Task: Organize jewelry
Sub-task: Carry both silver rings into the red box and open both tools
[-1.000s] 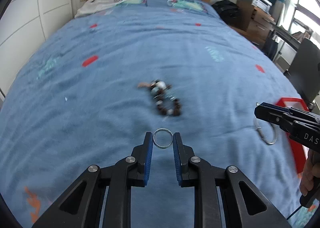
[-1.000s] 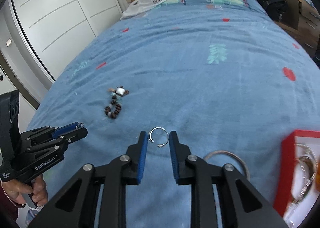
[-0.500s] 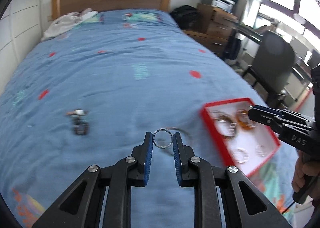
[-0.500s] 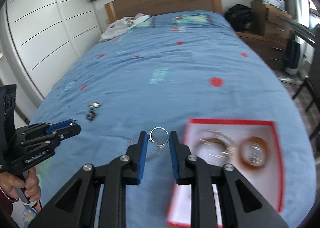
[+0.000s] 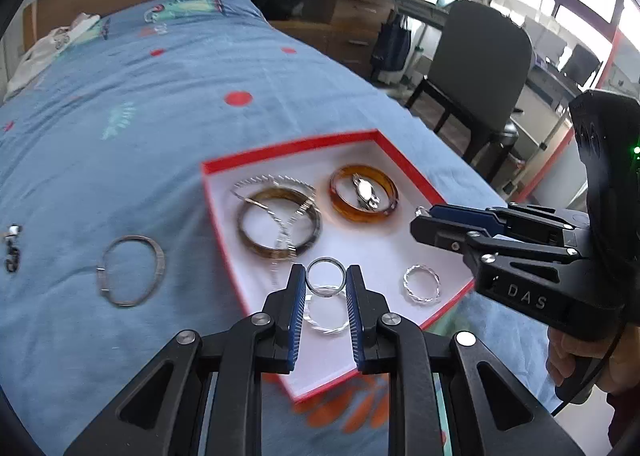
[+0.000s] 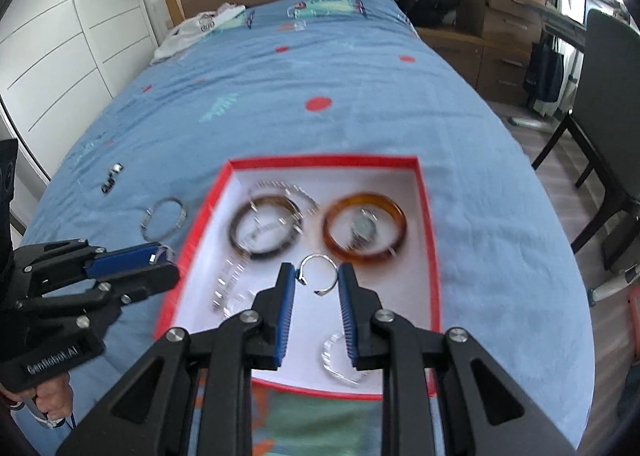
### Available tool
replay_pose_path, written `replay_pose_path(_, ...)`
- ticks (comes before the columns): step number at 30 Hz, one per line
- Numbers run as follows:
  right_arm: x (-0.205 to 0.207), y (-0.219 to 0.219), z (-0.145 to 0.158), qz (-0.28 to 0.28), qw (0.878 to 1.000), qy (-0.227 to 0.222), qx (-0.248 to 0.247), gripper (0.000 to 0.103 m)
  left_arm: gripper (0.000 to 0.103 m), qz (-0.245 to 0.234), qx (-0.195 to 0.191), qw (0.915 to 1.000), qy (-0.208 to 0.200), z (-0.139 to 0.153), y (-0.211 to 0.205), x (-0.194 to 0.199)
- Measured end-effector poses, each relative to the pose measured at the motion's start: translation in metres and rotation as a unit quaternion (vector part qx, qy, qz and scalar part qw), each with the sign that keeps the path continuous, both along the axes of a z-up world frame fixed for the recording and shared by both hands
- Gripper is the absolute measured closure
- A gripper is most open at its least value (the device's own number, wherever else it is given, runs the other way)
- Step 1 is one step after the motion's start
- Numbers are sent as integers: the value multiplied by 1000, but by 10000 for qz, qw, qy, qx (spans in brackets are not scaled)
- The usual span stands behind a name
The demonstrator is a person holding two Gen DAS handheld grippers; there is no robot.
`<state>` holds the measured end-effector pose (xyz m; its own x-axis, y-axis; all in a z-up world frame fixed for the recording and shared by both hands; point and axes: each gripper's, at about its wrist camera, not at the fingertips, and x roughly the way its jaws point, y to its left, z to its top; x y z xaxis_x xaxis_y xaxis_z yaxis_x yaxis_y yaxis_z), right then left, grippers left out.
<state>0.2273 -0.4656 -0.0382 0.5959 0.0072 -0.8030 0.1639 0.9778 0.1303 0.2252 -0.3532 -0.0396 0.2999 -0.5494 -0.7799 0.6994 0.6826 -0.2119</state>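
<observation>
My left gripper [image 5: 322, 285] clamps a plain closed silver ring [image 5: 325, 277]; my right gripper [image 6: 316, 276] clamps an open-ended silver ring [image 6: 317, 271]. I hold both above the red-rimmed white tray [image 6: 320, 162] on the blue bedspread [image 6: 280, 96], because loose jewelry belongs there.

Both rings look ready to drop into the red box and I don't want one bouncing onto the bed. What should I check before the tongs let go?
1. Left tongs grip the closed silver ring: ok.
2. Right tongs grip the open-ended silver ring: ok.
3. Both rings appear in line with the red box floor, not the blue bedspread: ok.
4. Bare white floor below the left ring: not ok, a twisted ring lies there.
5. Height above the box low enough for a gentle drop: cannot tell.
6. The two tongs stand apart from each other: ok.
</observation>
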Motion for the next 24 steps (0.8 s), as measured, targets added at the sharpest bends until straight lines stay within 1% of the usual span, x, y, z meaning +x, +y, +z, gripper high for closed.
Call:
replay_pose_path(5, 2, -16, -22, 69, 9998, 147, 93, 82, 83, -19, 171, 9998, 93, -17, -15, 4)
replay_pose_path(7, 5, -17, -29, 181, 9995, 218, 158, 82, 83, -67, 256, 9995, 170, -25, -18, 7)
replay_pose_path(10, 9, -18, -37, 326, 9989, 322, 100, 82, 83, -172, 380, 9990, 177, -32, -22, 4)
replay_pose_path(13, 12, -21, -43, 355, 9985, 395, 97, 82, 83, -230, 458, 9984, 247, -39, -23, 2)
replay_pose_path(18, 13, -23, -47, 385, 9982, 449, 119, 82, 83, -224, 493, 9977, 398, -47, -22, 1)
replay_pose_path(24, 20, -19, -50, 581, 9960, 675, 26, 81, 83, -211, 487, 9976, 439, -46, -21, 0)
